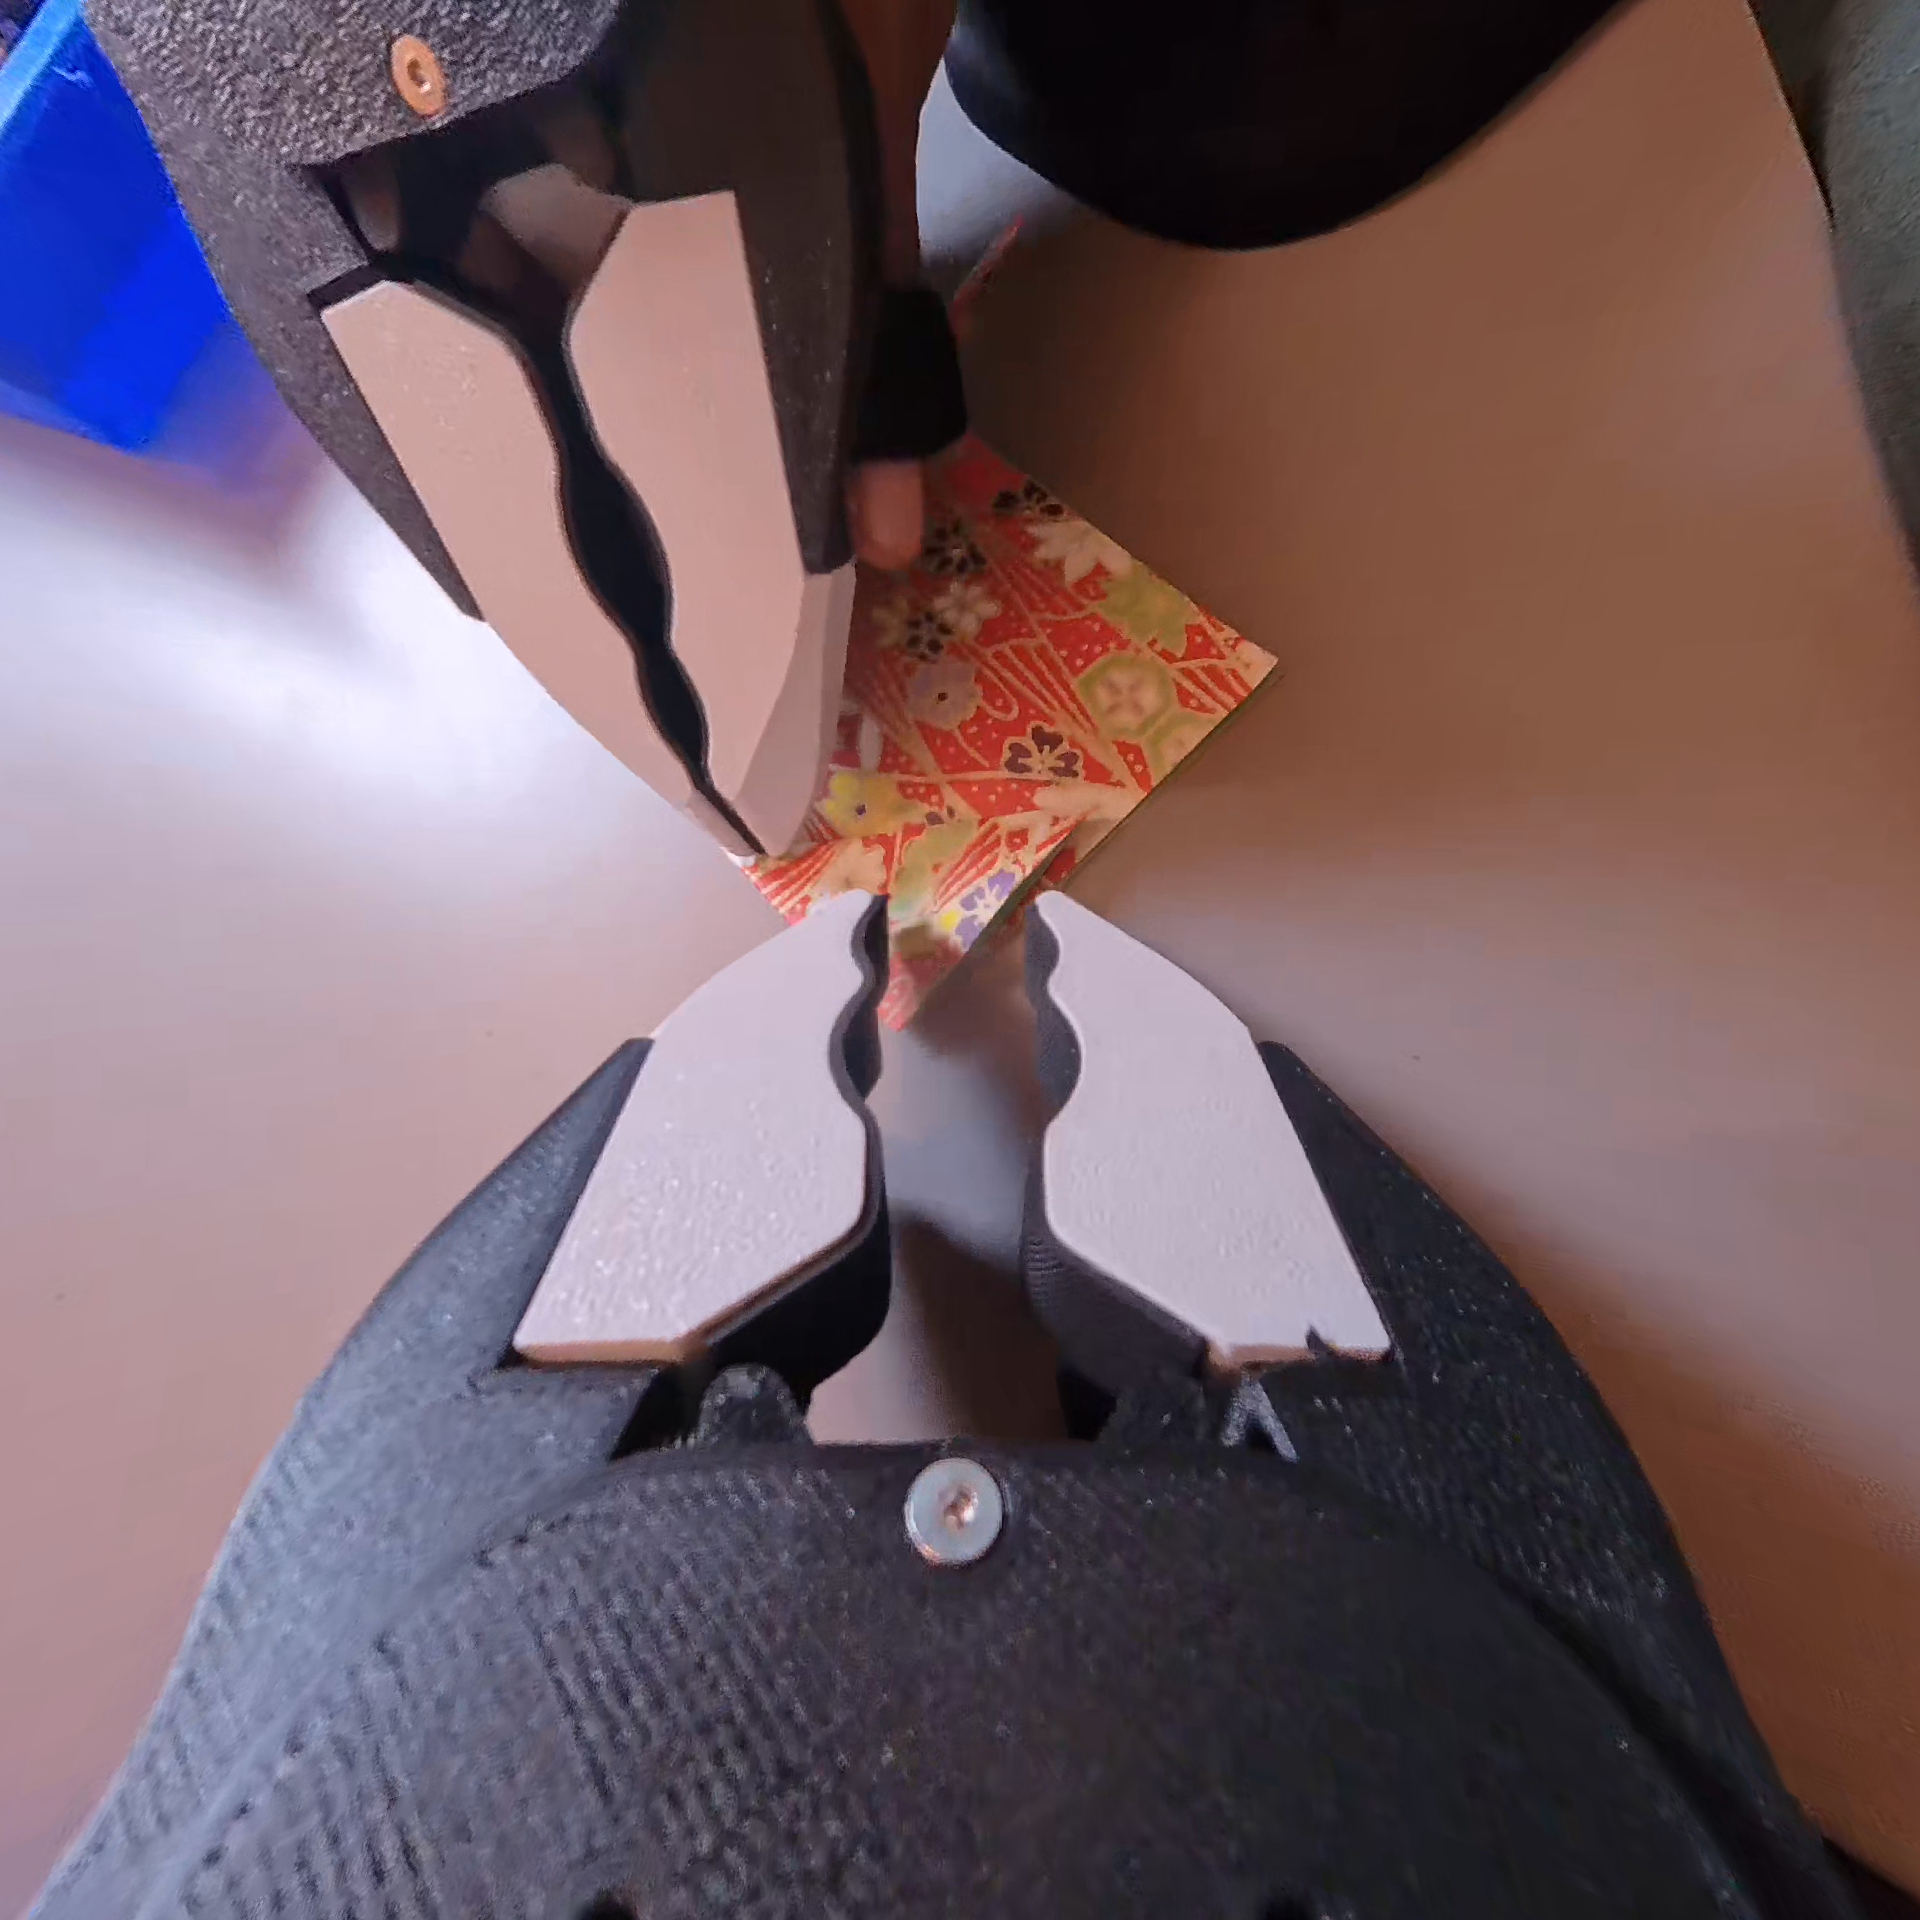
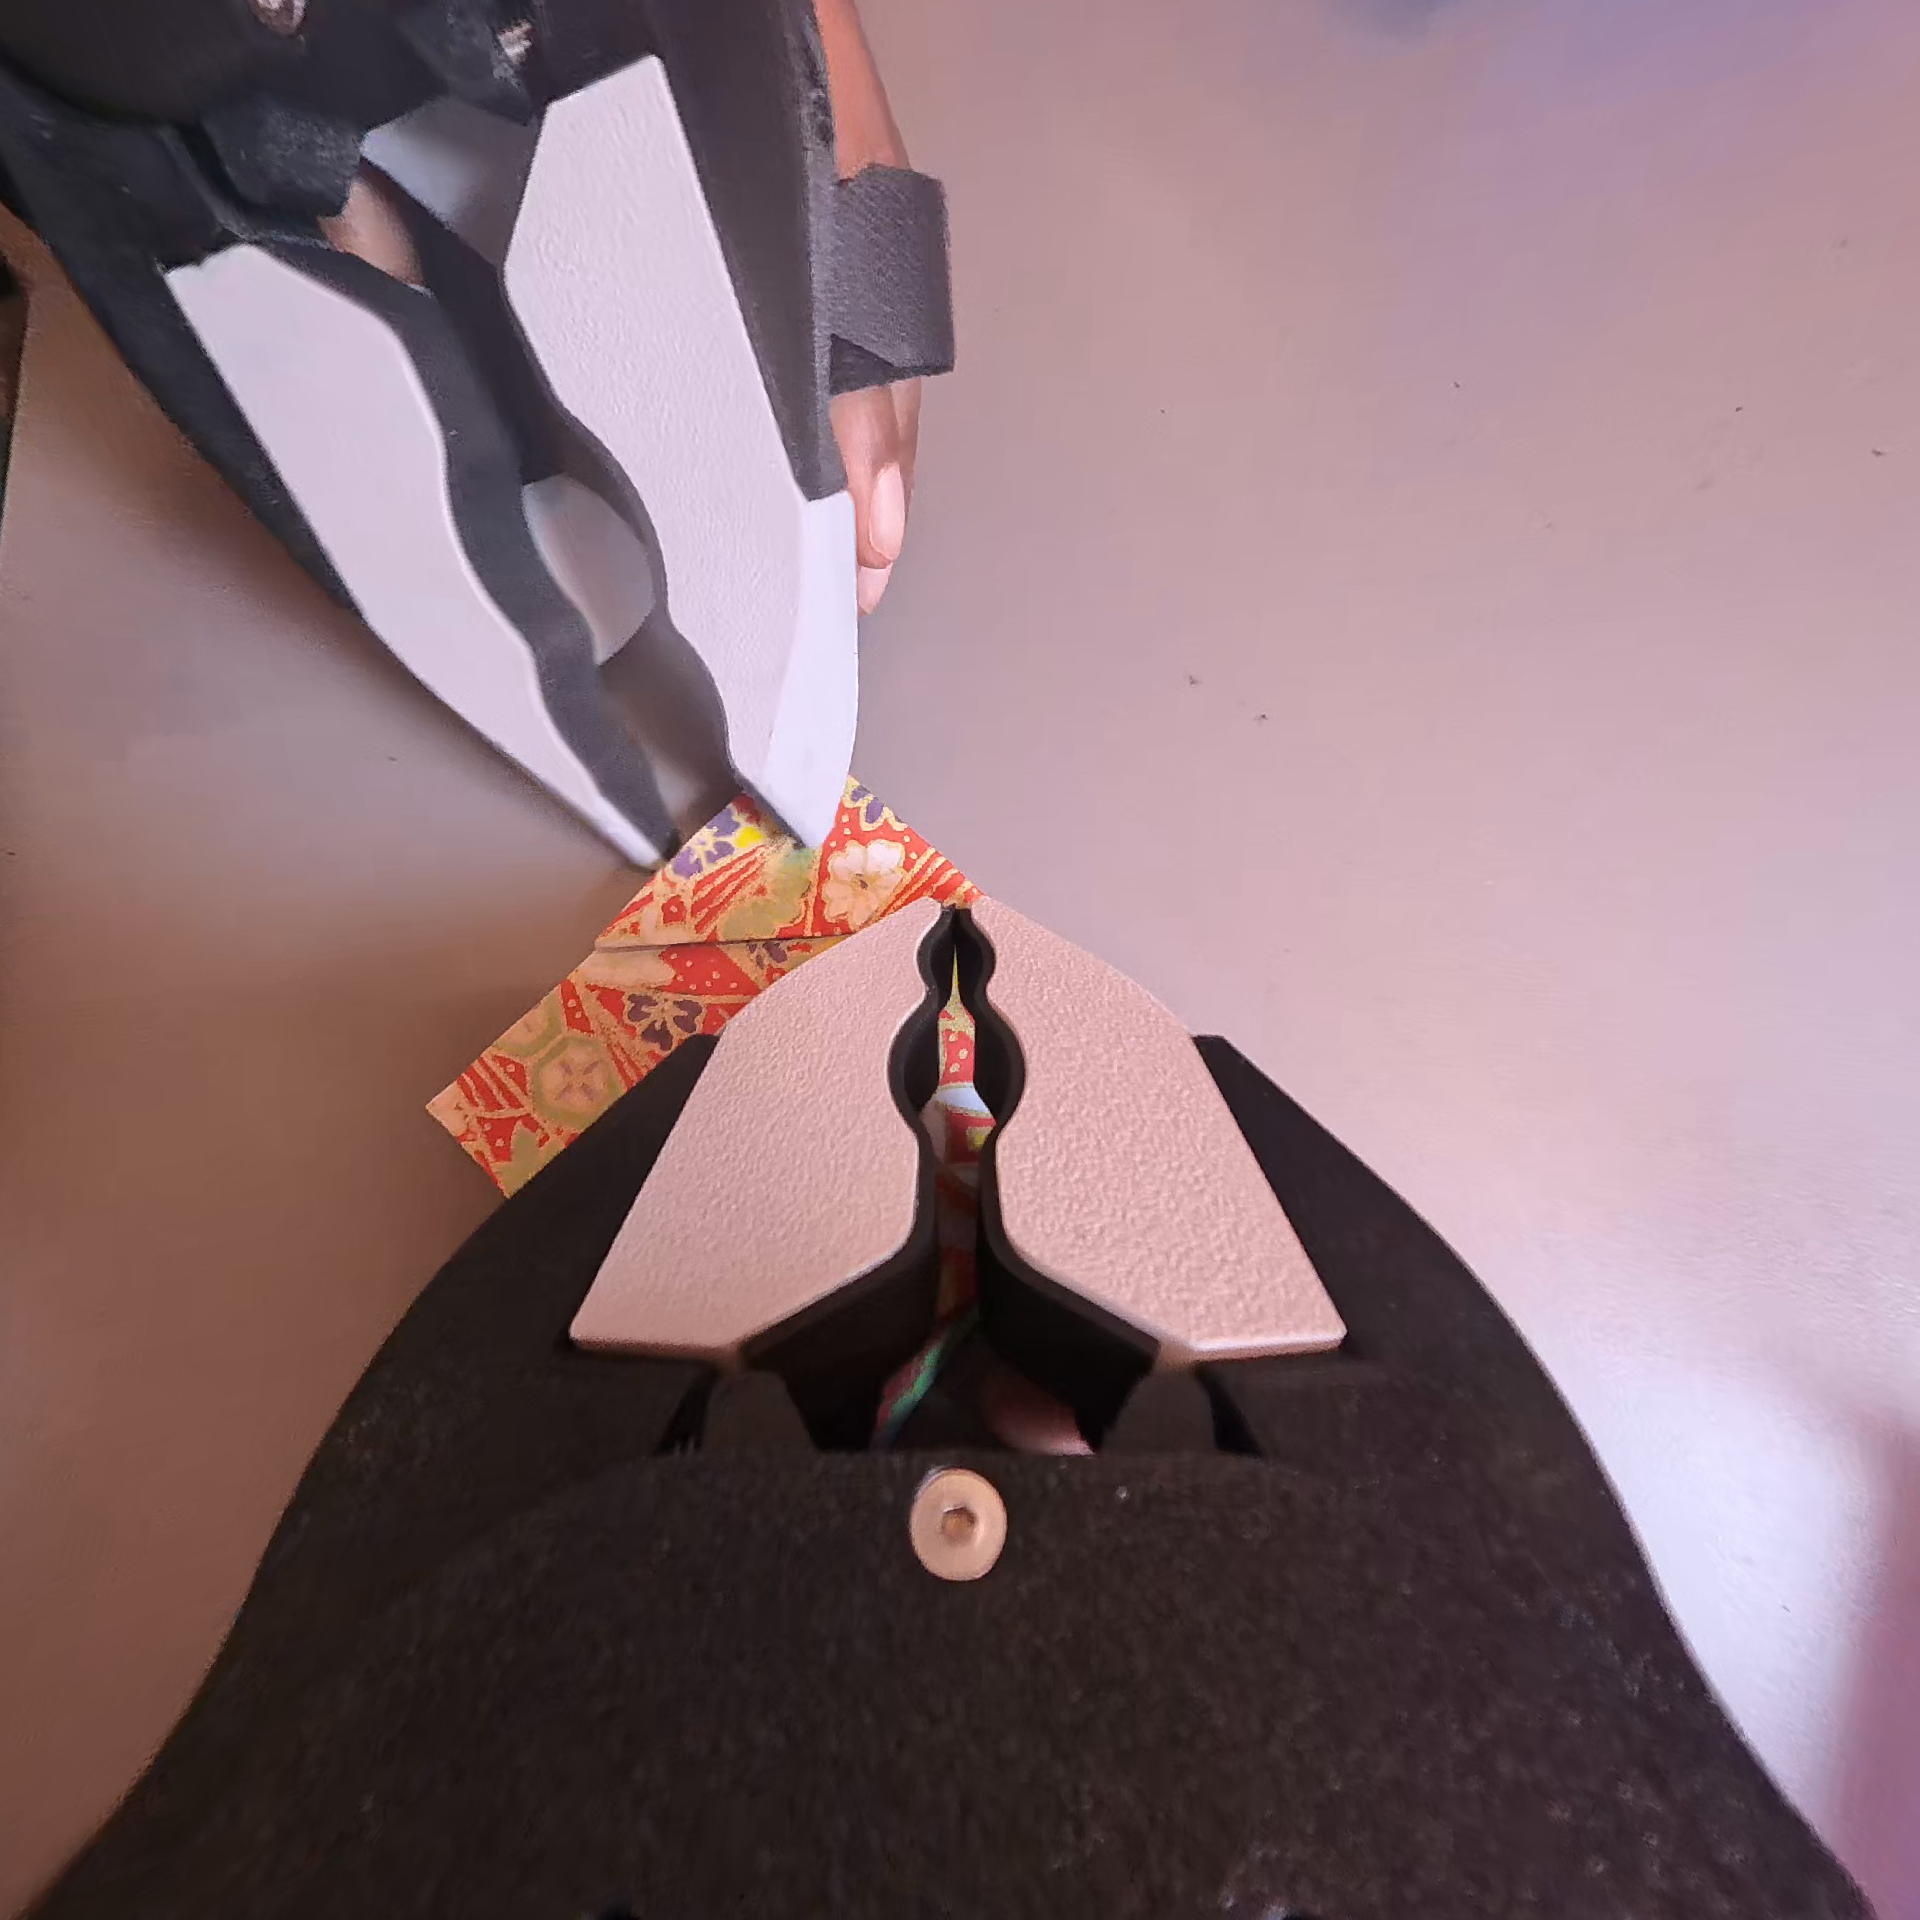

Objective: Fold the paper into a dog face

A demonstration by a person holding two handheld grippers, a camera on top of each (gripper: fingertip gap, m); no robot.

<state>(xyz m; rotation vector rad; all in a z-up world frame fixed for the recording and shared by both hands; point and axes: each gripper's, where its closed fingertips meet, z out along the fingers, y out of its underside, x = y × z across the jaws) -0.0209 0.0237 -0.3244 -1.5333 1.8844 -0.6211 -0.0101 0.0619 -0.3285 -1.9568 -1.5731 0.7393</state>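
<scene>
Paper (image 2: 582, 1081) under closed right claw (image 2: 954, 914)

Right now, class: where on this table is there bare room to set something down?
Bare table lies beyond the paper, clear to the edge. Crowded: around the paper, where the left gripper and right gripper meet, and near the blue bin.

No readable text, labels, brands, numbers or signs in either wrist view. The patterned paper (image 1: 1023, 717) carries only printed flowers and dotted ornament, no lettering. A small red-edged scrap shows at the far edge of the left wrist view, too hidden to tell whether it bears any writing.
</scene>
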